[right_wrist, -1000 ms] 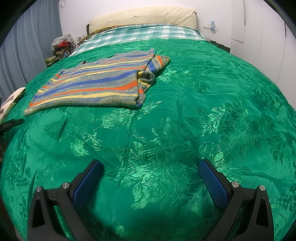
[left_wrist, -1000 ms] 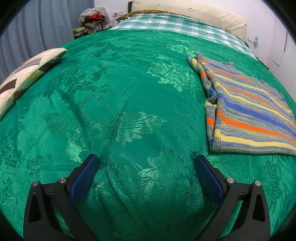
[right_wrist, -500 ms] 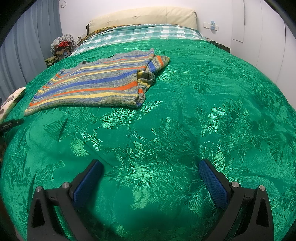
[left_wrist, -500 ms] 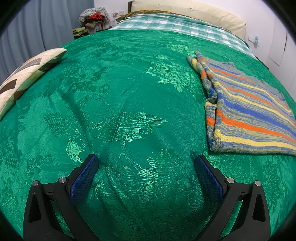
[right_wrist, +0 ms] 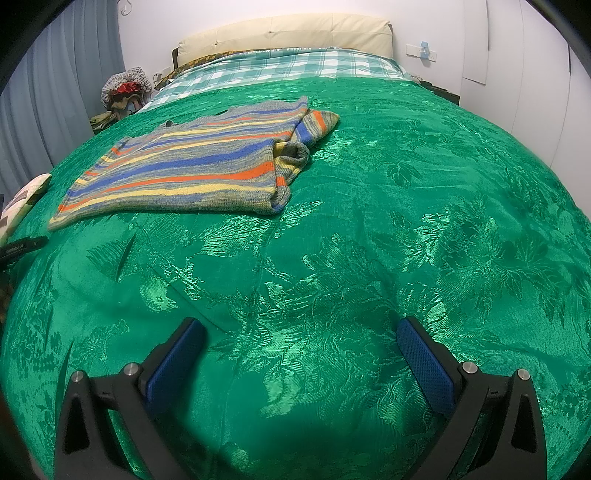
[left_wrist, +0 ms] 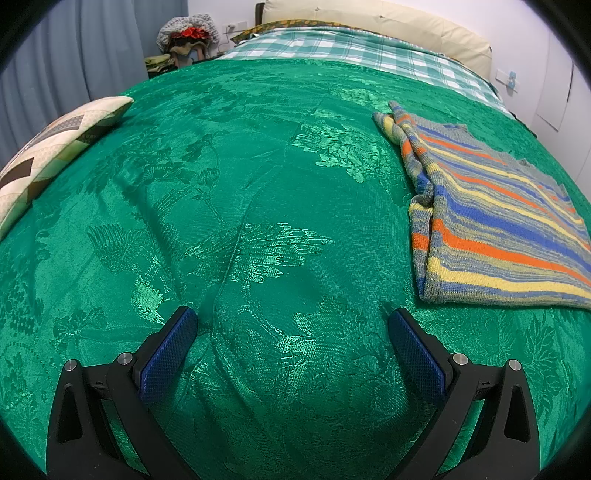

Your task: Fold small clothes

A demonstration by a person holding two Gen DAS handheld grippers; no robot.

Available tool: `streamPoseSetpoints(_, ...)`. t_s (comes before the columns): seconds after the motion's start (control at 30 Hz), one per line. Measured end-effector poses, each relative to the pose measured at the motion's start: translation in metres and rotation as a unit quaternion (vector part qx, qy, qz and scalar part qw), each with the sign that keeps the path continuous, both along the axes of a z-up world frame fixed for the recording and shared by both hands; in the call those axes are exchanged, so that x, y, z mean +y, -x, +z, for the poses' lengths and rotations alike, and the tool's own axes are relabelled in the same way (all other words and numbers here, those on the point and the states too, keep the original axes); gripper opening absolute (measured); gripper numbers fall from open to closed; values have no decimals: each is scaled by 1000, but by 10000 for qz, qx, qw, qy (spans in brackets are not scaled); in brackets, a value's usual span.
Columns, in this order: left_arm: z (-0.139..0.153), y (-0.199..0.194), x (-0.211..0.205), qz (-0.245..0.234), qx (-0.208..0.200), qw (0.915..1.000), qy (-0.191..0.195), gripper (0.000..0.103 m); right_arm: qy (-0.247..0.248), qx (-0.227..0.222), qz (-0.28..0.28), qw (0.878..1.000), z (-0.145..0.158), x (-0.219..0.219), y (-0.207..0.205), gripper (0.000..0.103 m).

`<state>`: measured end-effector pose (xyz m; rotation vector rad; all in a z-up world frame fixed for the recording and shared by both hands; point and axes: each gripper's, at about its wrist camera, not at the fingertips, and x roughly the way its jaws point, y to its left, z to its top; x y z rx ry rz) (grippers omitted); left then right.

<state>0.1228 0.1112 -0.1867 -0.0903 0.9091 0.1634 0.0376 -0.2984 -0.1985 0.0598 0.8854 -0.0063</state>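
While lying folded: sweater (left_wrist: pixel 495 221) (right_wrist: pixel 192 170) is resting on the bedspread (left_wrist: pixel 258 184).
Left gripper (left_wrist: pixel 291 325): spread, holding nothing.
Right gripper (right_wrist: pixel 301 334): spread, holding nothing.

Left wrist view: camera sits low over the green bedspread (left_wrist: pixel 258 177), behind the left claw (left_wrist: pixel 291 325), facing the headboard (left_wrist: pixel 388 22); the striped sweater (left_wrist: pixel 498 229) falls at the right edge. Right wrist view: camera equally low behind the right claw (right_wrist: pixel 301 332), also facing the headboard (right_wrist: pixel 288 33), with the sweater (right_wrist: pixel 192 166) at upper left. Both views share the sweater, bedspread (right_wrist: pixel 406 184), checked sheet (left_wrist: pixel 351 48) (right_wrist: pixel 280 66) and the patterned cushion (left_wrist: pixel 48 151) (right_wrist: pixel 22 199).
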Motion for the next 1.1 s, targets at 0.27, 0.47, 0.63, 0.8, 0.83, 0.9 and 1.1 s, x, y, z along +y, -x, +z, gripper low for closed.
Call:
streamPoseSetpoints(0.27,0,0,0,-1,0,10000,-2,103,0,1,0,10000,0,0,0,103)
streamPoseSetpoints(0.47,0,0,0,-2,3,10000,-4,103,0,2,0,10000,0,0,-1,103)
streamPoseSetpoints(0.63,0,0,0,-3,2,10000,-4,103,1,1,-2,10000,0,1,-1,103)
streamPoseSetpoints(0.8,-1,-1,1,-7,-23,10000,57,103,-17,-6,-1,10000,-1,1,-1,103)
streamPoseSetpoints(0.83,-2,-1,2,-6,-34,9999,112,103,-26,-8,0,10000,-1,1,-1,103)
streamPoseSetpoints(0.9,-2,-1,4,2,-57,9998,198,103,-26,-15,1,10000,-1,1,-1,103)
streamPoseSetpoints(1.1,-3,-3,4,17,-50,9998,172,103,-27,-6,1,10000,-1,1,-1,103)
